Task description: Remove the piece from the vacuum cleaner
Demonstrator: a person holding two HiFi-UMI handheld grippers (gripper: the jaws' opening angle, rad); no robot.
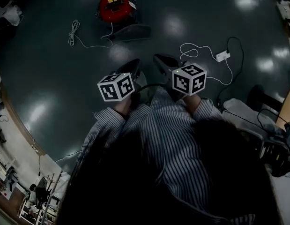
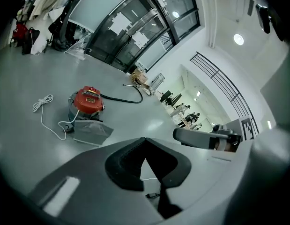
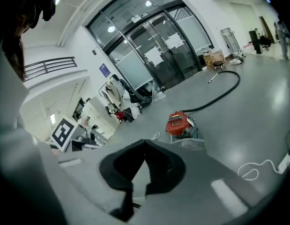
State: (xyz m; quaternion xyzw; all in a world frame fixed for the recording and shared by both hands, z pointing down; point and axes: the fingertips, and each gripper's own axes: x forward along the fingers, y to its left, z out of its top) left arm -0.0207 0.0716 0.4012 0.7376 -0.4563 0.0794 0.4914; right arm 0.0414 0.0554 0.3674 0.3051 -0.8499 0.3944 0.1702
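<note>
red vacuum cleaner (image 1: pixel 114 6) sits well away; your left gripper (image 2: pixel 145 142) and right gripper (image 3: pixel 145 144) are both clenched, empty.

Red vacuum cleaner (image 1: pixel 114 6) on floor

I see a glossy grey-green floor (image 1: pixel 191 13) that mirrors soft patches of ceiling light. Tall dark-framed glass doors (image 3: pixel 154 50) fill one side, with papers stuck on their panes. Above, white walls (image 2: pixel 201 43) carry a dark-railed balcony (image 3: pixel 46 65) and a round ceiling lamp (image 2: pixel 238 39). Clothes hang on a rack (image 3: pixel 117 90) beside the doors.
</note>
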